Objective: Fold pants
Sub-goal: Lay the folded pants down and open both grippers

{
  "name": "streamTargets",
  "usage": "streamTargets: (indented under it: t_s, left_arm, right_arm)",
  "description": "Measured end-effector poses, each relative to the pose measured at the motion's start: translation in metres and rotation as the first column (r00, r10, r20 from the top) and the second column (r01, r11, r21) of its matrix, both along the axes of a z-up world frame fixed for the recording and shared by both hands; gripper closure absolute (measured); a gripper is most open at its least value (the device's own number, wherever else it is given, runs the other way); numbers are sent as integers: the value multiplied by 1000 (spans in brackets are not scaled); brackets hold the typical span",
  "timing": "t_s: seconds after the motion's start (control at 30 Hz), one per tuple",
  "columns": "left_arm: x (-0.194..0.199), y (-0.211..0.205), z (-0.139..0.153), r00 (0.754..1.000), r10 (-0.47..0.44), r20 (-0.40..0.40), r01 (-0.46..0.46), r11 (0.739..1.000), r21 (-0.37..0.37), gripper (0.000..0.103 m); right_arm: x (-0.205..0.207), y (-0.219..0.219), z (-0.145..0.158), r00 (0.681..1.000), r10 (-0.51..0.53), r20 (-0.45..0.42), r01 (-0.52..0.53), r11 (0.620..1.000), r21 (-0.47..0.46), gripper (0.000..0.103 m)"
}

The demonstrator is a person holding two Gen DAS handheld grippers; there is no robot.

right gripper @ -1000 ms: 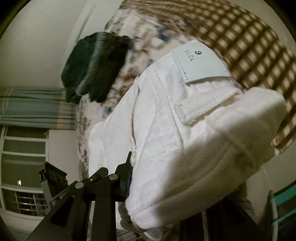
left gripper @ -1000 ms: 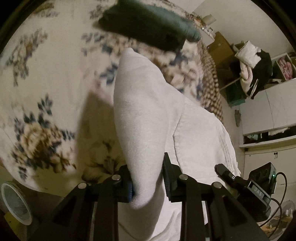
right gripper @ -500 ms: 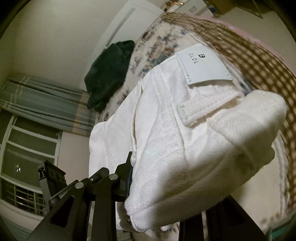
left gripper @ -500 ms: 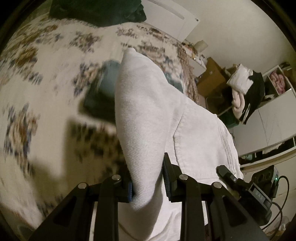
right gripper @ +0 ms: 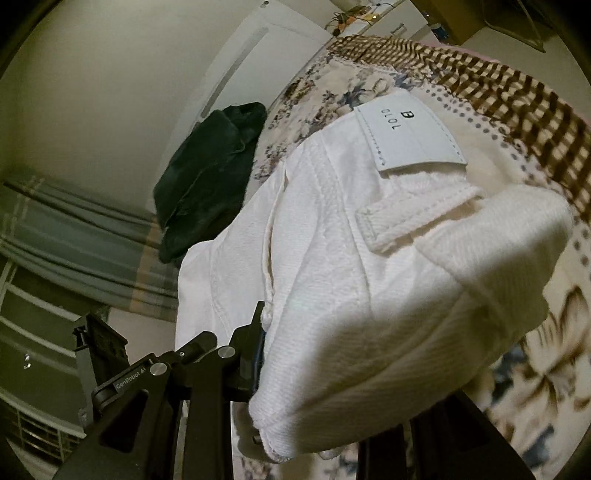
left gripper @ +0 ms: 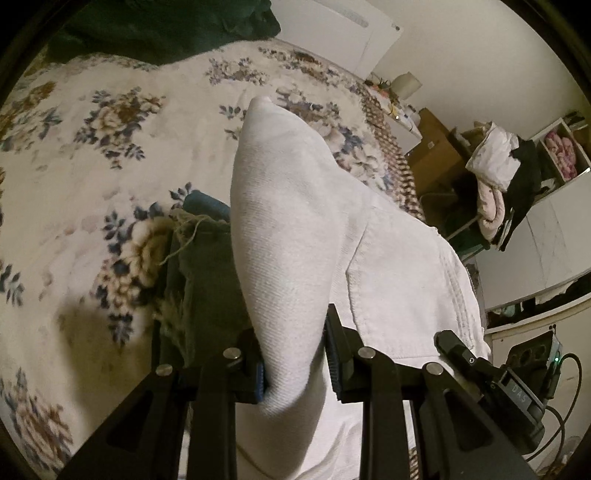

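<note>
While you are carrying the white pants [left gripper: 317,236] above the bed [left gripper: 92,155], your left gripper [left gripper: 295,363] is pinching a bunched fold of the white cloth, its two pads drawn in against the fabric on either side, so the leg is rising in a stiff peak in front of the camera. That raised hold is likely keeping the cloth off the floral bedspread and off the dark green garment [left gripper: 207,273] lying just under and to the left of it, so you can lay the fold down cleanly. Further back, another dark garment [left gripper: 166,26] is sitting at the far edge of the bed. Moving rightward, your right gripper [right gripper: 314,373] is clamping the waistband end of the pants, by the belt loop [right gripper: 413,218] and white label [right gripper: 410,133]; only its left finger is showing, pressed to the cloth, while the other is hidden behind the fabric.
</note>
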State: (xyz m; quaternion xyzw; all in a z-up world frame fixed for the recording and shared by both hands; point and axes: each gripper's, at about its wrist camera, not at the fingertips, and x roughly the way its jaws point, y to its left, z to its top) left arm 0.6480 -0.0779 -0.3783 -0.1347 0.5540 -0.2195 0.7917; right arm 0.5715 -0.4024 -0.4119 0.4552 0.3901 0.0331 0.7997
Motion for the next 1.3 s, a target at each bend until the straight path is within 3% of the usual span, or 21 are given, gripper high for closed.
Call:
streamTargets:
  t_s: [0.2, 0.3, 0.4, 0.43, 0.47, 0.5, 0.53, 0.57, 0.77, 0.93, 1.1, 1.3]
  left_arm:
    - [12, 0, -33, 998, 1, -65, -1, 1000, 11, 78]
    - [11, 4, -36, 995, 31, -96, -28, 999, 31, 71]
    - [5, 4, -27, 995, 59, -84, -50, 994, 100, 67]
    - [2, 4, -22, 995, 64, -71, -55, 991, 120, 65]
    - [-1, 5, -17, 996, 67, -56, -59, 990, 130, 56]
    - [-4, 6, -12, 997, 69, -37, -63, 988, 144, 48]
    - [-9, 6, -5, 997, 72, -17, -68, 984, 167, 30]
    - [-12, 6, 0, 997, 77, 2, -77, 980, 183, 20]
    - [-38, 0, 37, 993, 62, 98, -87, 958, 274, 13]
    - [-72, -11, 77, 985, 28, 170, -86, 933, 348, 6]
    - [-113, -15, 125, 974, 29, 225, -108, 931, 348, 6]
    - [-178, -19, 201, 948, 40, 314, -151, 929, 337, 6]
  right_arm:
    - [22, -2, -39, 999, 0, -48, -1, 1000, -30, 75]
    - [26, -1, -49, 997, 12, -77, -15, 999, -42, 73]
    - [31, -2, -49, 992, 27, -120, -37, 996, -82, 63]
    - [31, 0, -47, 990, 42, -135, -56, 994, -97, 55]
    - [32, 1, -44, 986, 57, -155, -75, 991, -114, 45]
    - [32, 1, -41, 983, 62, -170, -85, 988, -132, 41]
    - [30, 1, -36, 982, 72, -174, -98, 985, -143, 36]
    - [27, 2, -32, 980, 78, -181, -106, 983, -152, 28]
    - [-1, 19, 16, 974, 97, -205, -163, 926, -340, 10]
    - [-32, 37, 72, 983, 38, -181, -137, 807, -574, 5]
    - [-70, 43, 135, 993, -19, -120, -70, 717, -693, 2]
    - [-128, 52, 218, 997, -28, -68, -31, 678, -735, 2]
